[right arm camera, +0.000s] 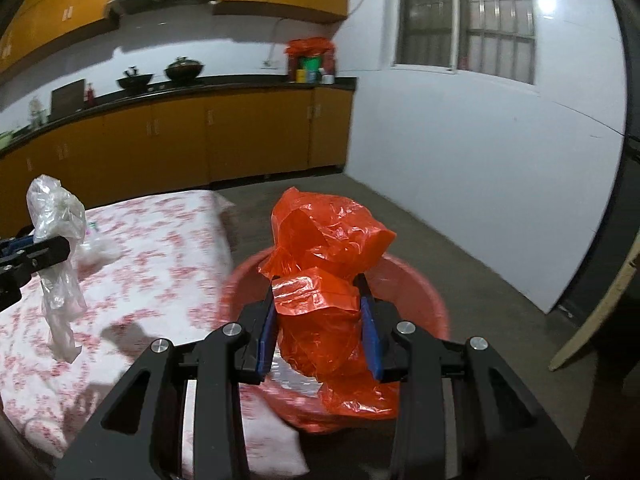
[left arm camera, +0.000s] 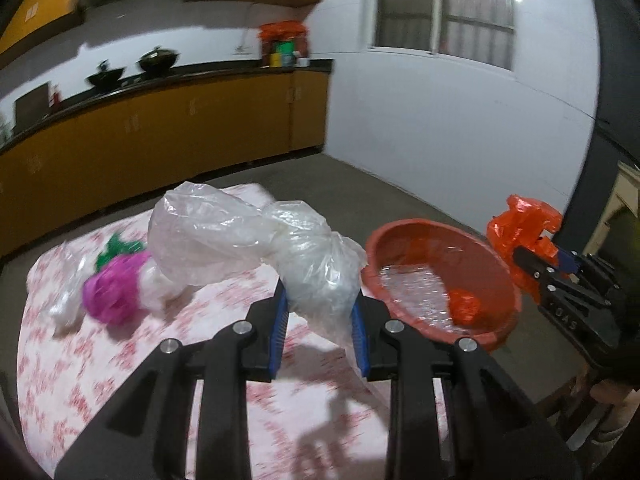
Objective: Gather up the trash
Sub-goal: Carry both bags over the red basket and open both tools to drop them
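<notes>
Kitchen with yellow cabinets; a table under a pink-patterned cloth. Left gripper is clamped on a clear plastic bag, held above the cloth. Right gripper is clamped on an orange plastic bag, directly over the red basin. Purple crumpled trash lies left of the left gripper.

Home kitchen: cabinets, woks.

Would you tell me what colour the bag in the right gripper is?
Orange-red; the bag shows best in the right wrist view, above the basin.
</notes>
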